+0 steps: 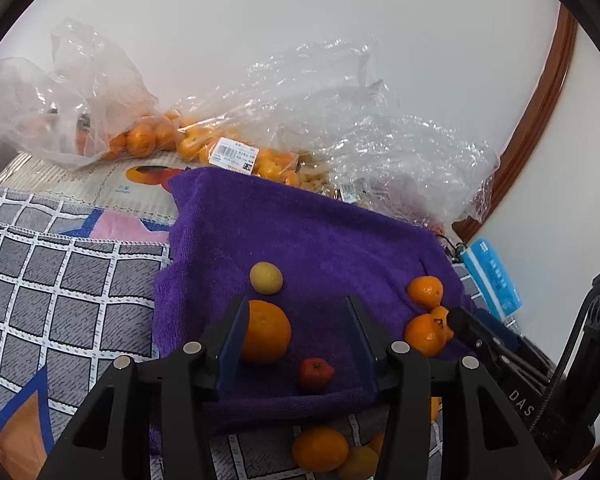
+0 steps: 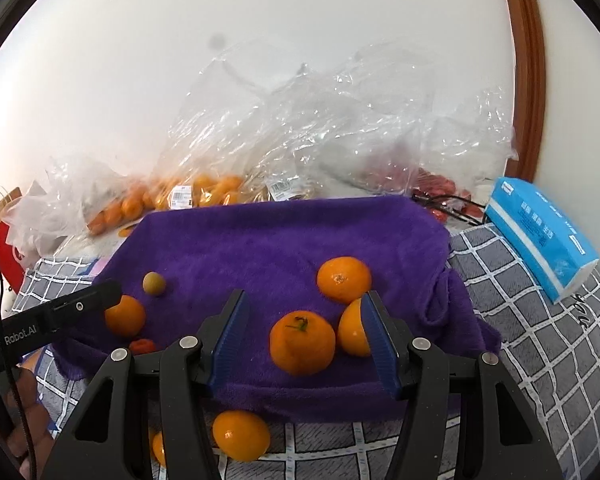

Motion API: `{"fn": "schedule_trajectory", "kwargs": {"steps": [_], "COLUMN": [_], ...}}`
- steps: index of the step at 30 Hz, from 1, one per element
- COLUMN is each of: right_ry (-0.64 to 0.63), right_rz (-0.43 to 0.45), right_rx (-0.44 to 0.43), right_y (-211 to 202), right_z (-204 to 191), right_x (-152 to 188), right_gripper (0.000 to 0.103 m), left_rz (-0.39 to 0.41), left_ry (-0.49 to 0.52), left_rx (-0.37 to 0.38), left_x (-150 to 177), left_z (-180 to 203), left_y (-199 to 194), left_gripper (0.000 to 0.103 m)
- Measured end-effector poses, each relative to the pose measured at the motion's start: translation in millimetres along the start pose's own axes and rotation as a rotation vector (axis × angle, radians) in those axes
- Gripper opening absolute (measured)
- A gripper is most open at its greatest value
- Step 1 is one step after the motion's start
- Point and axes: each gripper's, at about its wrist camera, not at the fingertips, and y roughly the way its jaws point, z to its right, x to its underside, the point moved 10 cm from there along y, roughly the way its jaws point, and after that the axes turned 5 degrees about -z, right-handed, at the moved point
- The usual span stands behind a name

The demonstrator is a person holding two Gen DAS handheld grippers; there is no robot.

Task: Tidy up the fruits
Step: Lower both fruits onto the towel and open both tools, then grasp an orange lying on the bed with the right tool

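White wall behind; checked grey cloth (image 2: 540, 344) over the surface, clear plastic bags (image 2: 300, 128) of oranges heaped at the back. Purple towel (image 2: 284, 236) in the middle carries loose oranges. Left gripper (image 1: 296, 332): jaws apart, big orange (image 1: 266, 336) touching its left finger, unclamped. Right gripper (image 2: 304, 332): jaws apart around a stemmed orange (image 2: 302, 342), not pressing. Small red fruit (image 1: 316, 374) on the towel near the left gripper.

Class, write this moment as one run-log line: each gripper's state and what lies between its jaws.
left gripper: open, small red fruit between jaws | right gripper: open, stemmed orange between jaws | purple towel: fruit loose
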Motion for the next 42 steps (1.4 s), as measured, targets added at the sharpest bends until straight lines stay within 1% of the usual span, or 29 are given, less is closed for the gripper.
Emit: {"fn": "schedule_trajectory", "kwargs": {"steps": [4, 7, 9, 12, 13, 15, 16, 18, 19, 24, 25, 26, 27, 32, 35, 38, 40, 42], "right_ry": [-0.005, 0.001, 0.002, -0.007, -0.011, -0.023, -0.032, -0.057, -0.064, -0.086, -0.089, -0.081, -0.066, -0.004, 0.040, 0.058, 0.054, 0.034], "right_rz": [-0.013, -0.044, -0.073, -0.097, -0.105, -0.134, -0.148, -0.169, -0.179, -0.216, -0.231, -0.231, -0.223, -0.132, -0.129, -0.142, -0.117, -0.095], "right_rx": [-0.022, -0.022, -0.036, -0.023, -0.025, -0.047, -0.057, -0.047, -0.039, -0.078, -0.078, -0.084, -0.097, -0.096, -0.082, -0.074, -0.048, -0.030], "right_y": [-8.5, -15.1, -18.2, -21.3, -20.7, -18.4, -16.8, -11.9, -9.2, 3.1, 7.2, 8.4, 7.6, -10.2, -11.1, -11.4, -17.5, -25.1], "right_z": [-4.1, -4.2, -5.1, -4.8, -5.6, -10.2, -12.9, -16.9, -17.9, -28.6, -29.5, -29.0, -28.2, -9.4, 4.3, 14.2, 19.1, 22.9], "right_x": [0.3, 7.9, 16.3, 33.0, 36.8, 50.5, 56.1, 67.4, 70.9, 78.0, 80.1, 80.3, 78.6, 66.9, 65.1, 66.1, 62.8, 60.7], "right_gripper": [0.058, 0.058, 0.058, 0.058, 0.058, 0.053, 0.052, 0.051, 0.051, 0.050, 0.047, 0.036, 0.034, 0.034, 0.034, 0.034, 0.034, 0.034], "left_rz": [0.040, 0.038, 0.025, 0.033, 0.039, 0.046, 0.049, 0.046, 0.041, 0.037, 0.038, 0.039, 0.040, 0.033, 0.034, 0.051, 0.055, 0.059], "left_ry": [-0.025, -0.036, -0.035, -0.056, -0.055, -0.055, -0.055, -0.051, -0.049, -0.040, -0.038, -0.036, -0.036, -0.028, -0.002, 0.046, 0.084, 0.123], "left_rx": [-0.018, -0.032, -0.018, 0.002, 0.004, 0.006, 0.010, 0.007, 0.004, 0.010, 0.013, 0.016, 0.017, 0.018, -0.007, -0.010, 0.005, -0.018], "left_x": [-5.9, -7.2, -6.7, -7.4, -8.0, -8.6, -8.3, -7.8, -7.4, -6.4, -6.6, -6.5, -6.4, -2.5, 0.3, 1.3, 1.8, 4.5], "left_z": [-4.5, -9.6, -9.6, -9.8, -9.5, -9.5, -9.2, -8.8, -8.8, -4.9, -4.2, -3.3, -2.9, 0.2, 3.3, 12.8, 23.8, 32.6], "left_y": [-9.2, -11.0, -10.5, -13.7, -15.1, -17.5, -18.5, -17.5, -16.3, -14.9, -15.1, -15.7, -15.9, -12.2, -11.4, -16.1, -19.9, -24.4], "left_gripper": [0.046, 0.046, 0.046, 0.046, 0.046, 0.046, 0.046, 0.046, 0.046, 0.046, 0.046, 0.046, 0.046, 0.046, 0.046, 0.046, 0.045, 0.045]}}
